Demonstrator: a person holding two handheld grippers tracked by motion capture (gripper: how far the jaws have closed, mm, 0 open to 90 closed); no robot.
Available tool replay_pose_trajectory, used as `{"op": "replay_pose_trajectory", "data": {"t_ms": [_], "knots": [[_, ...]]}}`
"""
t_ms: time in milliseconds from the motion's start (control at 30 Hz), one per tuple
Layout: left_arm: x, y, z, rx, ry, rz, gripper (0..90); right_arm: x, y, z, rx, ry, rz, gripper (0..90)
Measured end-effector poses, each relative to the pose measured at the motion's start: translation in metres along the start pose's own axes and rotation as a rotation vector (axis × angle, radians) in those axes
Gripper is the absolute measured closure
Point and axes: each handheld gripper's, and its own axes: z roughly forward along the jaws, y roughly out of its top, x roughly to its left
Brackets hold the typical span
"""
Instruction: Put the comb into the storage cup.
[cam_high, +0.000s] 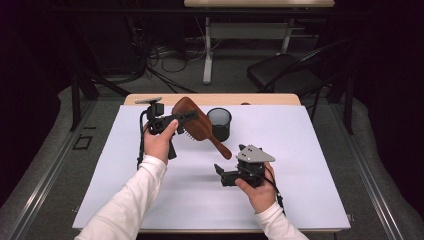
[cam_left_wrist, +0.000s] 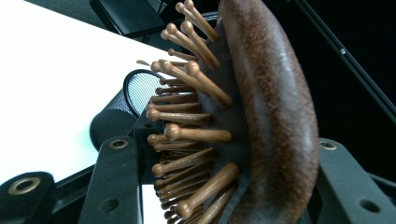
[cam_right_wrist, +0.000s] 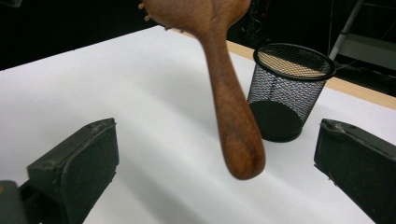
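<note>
Nowhere lettering on hairbrush (cam_high: 192, 120)

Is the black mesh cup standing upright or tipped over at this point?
Upright. The mesh cup rests on its flat base on the white table, round rim facing up; nothing shows inside it.

Glossy wooden hairbrush (cam_high: 192, 120), black wire-mesh cup (cam_high: 219, 123)

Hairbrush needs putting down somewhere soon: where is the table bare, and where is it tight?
Bare: the white table right of the mesh cup, and the near-left corner. Crowded: the middle, between hairbrush, left gripper and right gripper.
</note>
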Motion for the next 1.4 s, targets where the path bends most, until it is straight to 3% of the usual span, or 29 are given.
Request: {"op": "replay_pose_trajectory", "data": {"t_ms": [100, 833, 1400], "knots": [[-0.002, 0.003, 0.000, -0.008, -0.001, 0.007, 50.4, 0.002, 0.000, 0.000, -0.003, 0.021, -0.004, 0.0], [-0.015, 0.021, 0.005, -0.010, 0.044, 0.046, 50.4, -0.001, 0.003, -0.003, -0.017, -0.016, 0.017, 0.0], [-0.025, 0.048, 0.005, -0.042, 0.074, 0.062, 50.3, -0.007, 0.003, -0.003, -0.010, -0.022, 0.041, 0.0]]}}
